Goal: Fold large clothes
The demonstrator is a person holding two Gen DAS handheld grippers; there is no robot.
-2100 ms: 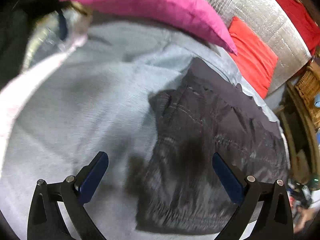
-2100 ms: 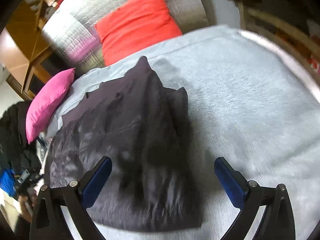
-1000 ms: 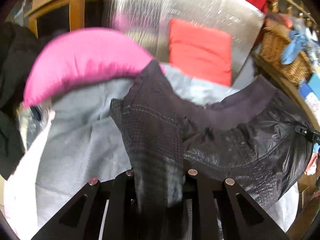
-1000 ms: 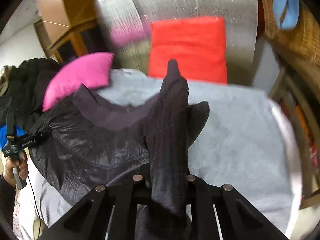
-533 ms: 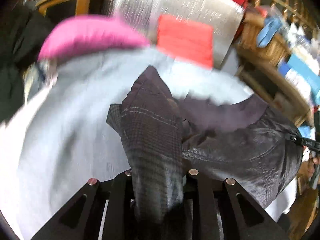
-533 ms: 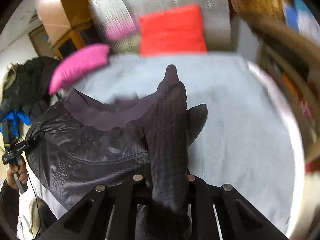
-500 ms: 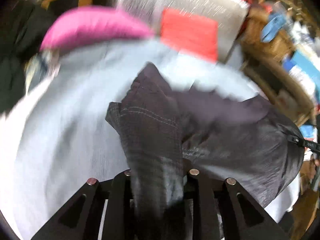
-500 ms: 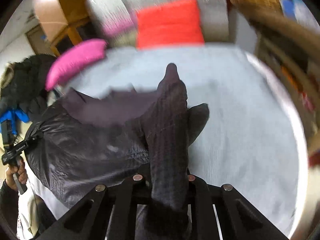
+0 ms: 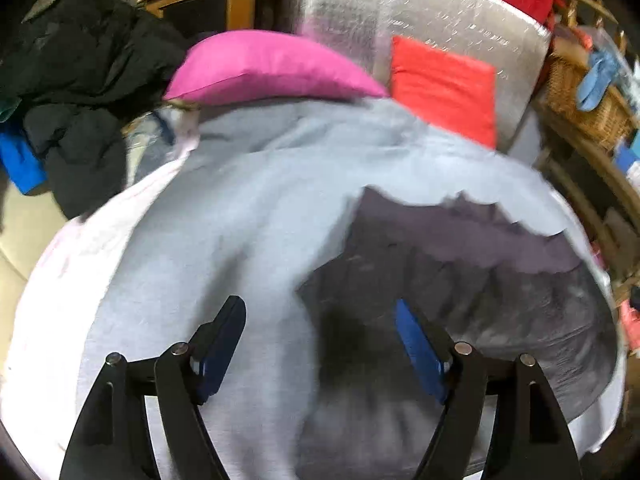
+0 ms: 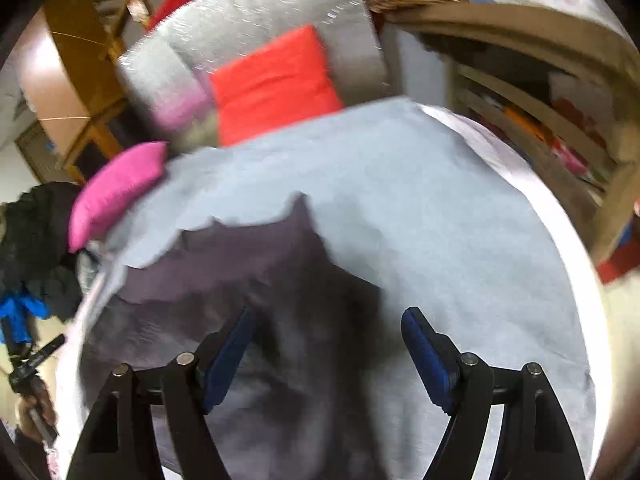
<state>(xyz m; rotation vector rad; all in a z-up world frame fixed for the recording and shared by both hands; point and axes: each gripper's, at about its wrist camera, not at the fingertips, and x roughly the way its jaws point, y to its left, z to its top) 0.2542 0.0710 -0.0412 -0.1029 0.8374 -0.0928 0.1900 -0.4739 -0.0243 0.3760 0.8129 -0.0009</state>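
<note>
A dark quilted jacket point(image 9: 472, 280) lies on the grey blanket point(image 9: 248, 216) of the bed, its purplish lining edge facing away. My left gripper point(image 9: 320, 344) is open and empty, above the jacket's left edge. In the right wrist view the same jacket point(image 10: 248, 280) lies at the left and centre. My right gripper point(image 10: 328, 344) is open and empty above the jacket's right edge. Both views are motion-blurred.
A pink pillow point(image 9: 264, 68) and a red pillow point(image 9: 444, 88) lean at the head of the bed against a silver padded board point(image 9: 432, 16). Dark clothes point(image 9: 72, 80) are piled at the left. A wicker basket point(image 9: 584, 100) and wooden shelves point(image 10: 540, 112) stand at the right.
Both grippers were shut on the jacket and held it lifted; now both have opened and let go, and the jacket lies flat on the blanket.
</note>
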